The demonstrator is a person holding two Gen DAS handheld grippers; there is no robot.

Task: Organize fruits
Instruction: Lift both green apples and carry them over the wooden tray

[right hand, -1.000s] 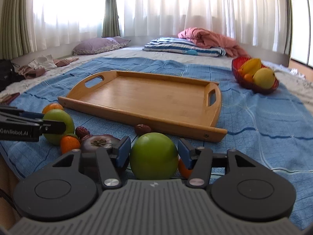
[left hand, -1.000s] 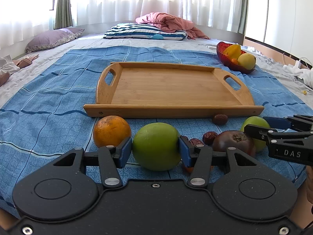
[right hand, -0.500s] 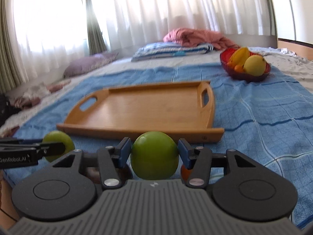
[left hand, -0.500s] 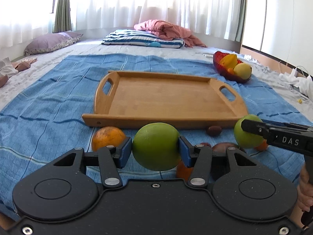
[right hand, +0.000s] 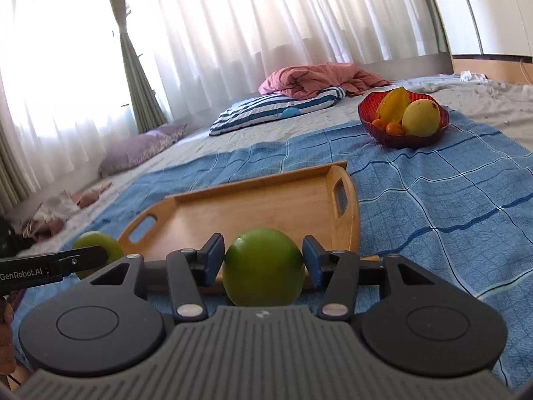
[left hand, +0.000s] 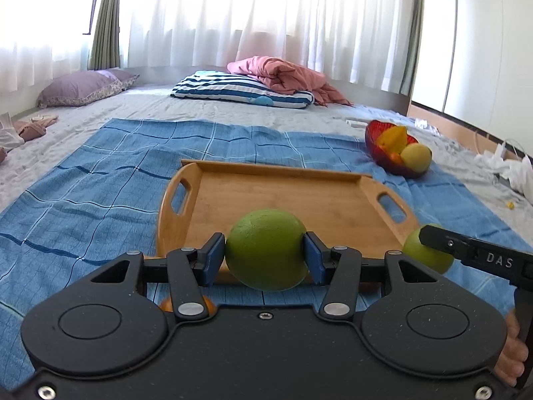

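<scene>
My left gripper [left hand: 265, 248] is shut on a round green fruit [left hand: 266, 260], which hangs above the near rim of the empty wooden tray [left hand: 276, 168]. My right gripper [right hand: 263, 253] is shut on a second green fruit [right hand: 263, 270], also in the air over the tray's [right hand: 253, 183] near edge. In each wrist view the other gripper shows at the side: one of the right gripper's fingers [left hand: 466, 250] against its fruit [left hand: 423, 253], and one of the left gripper's fingers [right hand: 76, 261] in front of its fruit [right hand: 96, 243].
A red bowl [left hand: 393, 165] with yellow and orange fruit stands on the blue blanket [left hand: 100, 180] to the tray's far right. An orange [left hand: 203, 303] peeks out under the left gripper. Pillows and a pink quilt lie at the back. A hand [left hand: 513, 350] shows low right.
Both grippers have risen from the blanket, each carrying its green fruit toward the tray. The right jaws narrowed onto their fruit and that view has tilted. The loose fruit dropped out of sight.
</scene>
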